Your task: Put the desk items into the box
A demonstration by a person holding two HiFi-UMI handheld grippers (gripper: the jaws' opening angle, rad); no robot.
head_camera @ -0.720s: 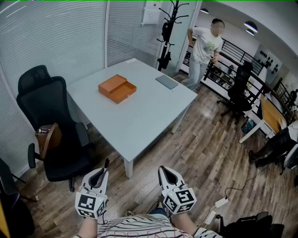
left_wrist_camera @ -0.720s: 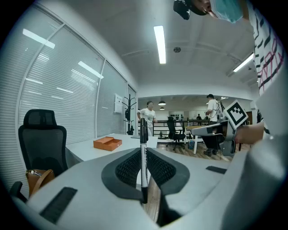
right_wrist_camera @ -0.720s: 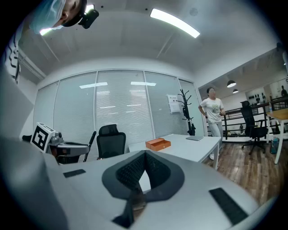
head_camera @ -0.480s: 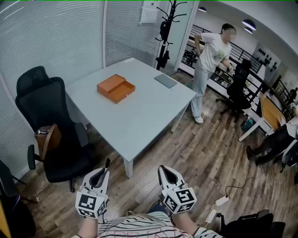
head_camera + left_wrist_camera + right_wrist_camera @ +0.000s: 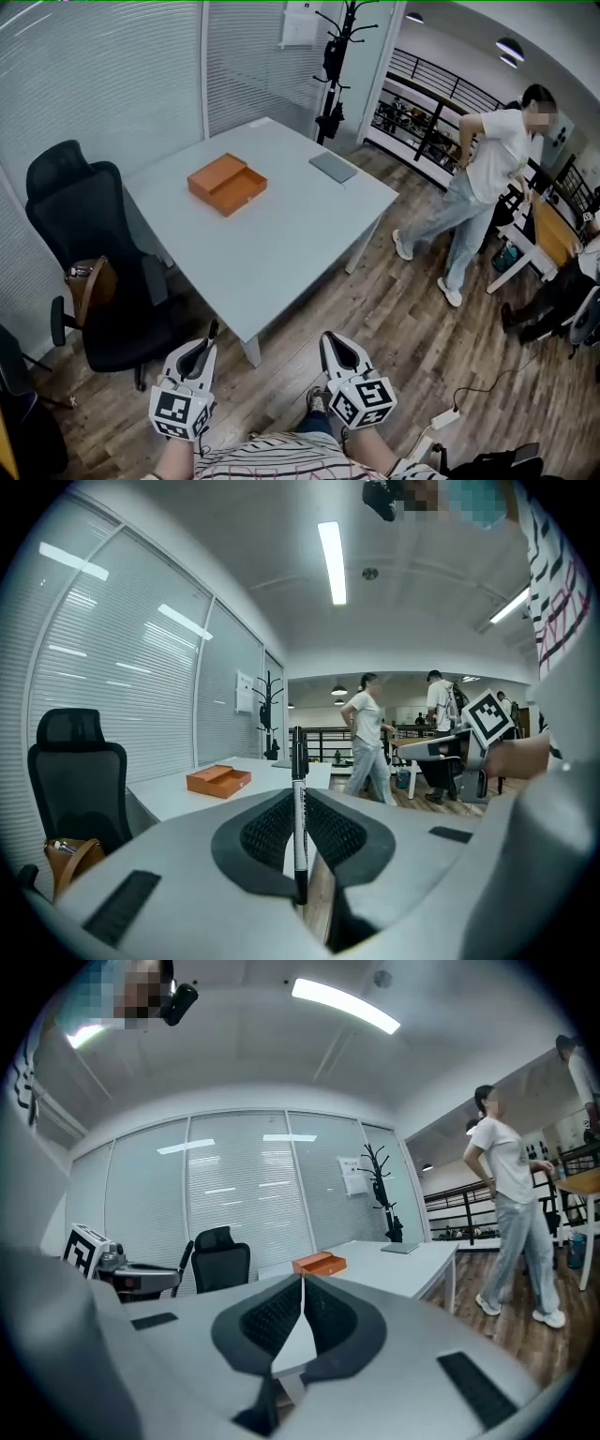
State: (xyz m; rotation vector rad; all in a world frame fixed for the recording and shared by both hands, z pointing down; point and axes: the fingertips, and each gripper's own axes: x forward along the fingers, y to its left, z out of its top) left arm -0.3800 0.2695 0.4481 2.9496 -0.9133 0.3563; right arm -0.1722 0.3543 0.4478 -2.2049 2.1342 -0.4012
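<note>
Left tool (image 5: 210, 339) low, clamping pen (image 5: 299, 817), right tool (image 5: 330, 343) alongside, seemingly closed

It's an office: glass partitions with slatted blinds (image 5: 103, 84) wall in a meeting room, where a white table (image 5: 281, 234) has a black swivel chair (image 5: 80, 220) at its left edge and a coat stand (image 5: 335, 66) beyond its far corner. To the right, more desks (image 5: 544, 230) stand under ceiling strip lights (image 5: 332, 560).
</note>
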